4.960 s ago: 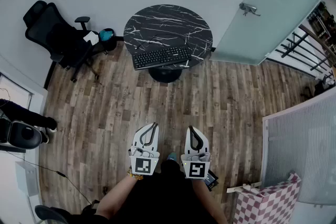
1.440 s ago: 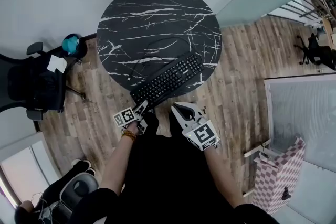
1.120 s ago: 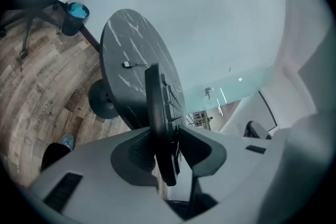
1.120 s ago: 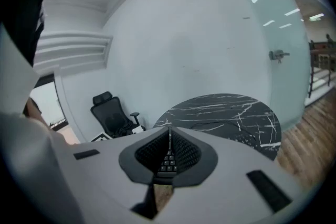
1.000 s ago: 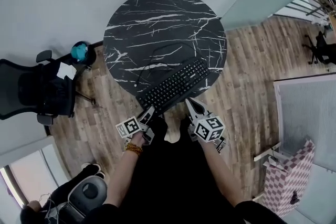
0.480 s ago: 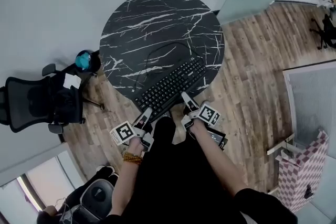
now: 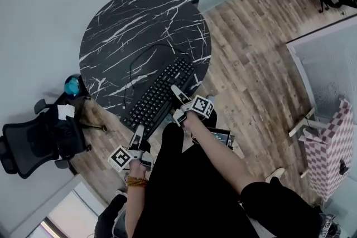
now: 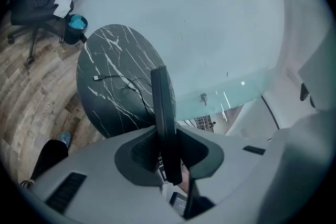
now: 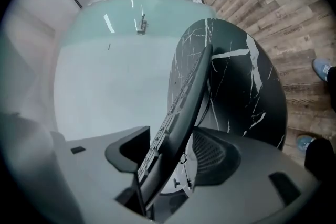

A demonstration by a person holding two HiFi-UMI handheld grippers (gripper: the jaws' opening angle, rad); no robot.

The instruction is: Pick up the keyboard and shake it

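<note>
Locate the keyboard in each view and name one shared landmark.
Head view: keyboard, centre, diagonal at the near edge of the table.
Left gripper view: keyboard, edge-on, upright at centre.
Right gripper view: keyboard, edge-on, slanting through centre.
Shared landmark: the round black marble table.

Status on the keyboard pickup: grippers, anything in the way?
Left gripper shut on keyboard end. Right gripper open wide, straddling the other end. Keyboard at table edge, looks unlifted. Only its cable trails behind.
</note>
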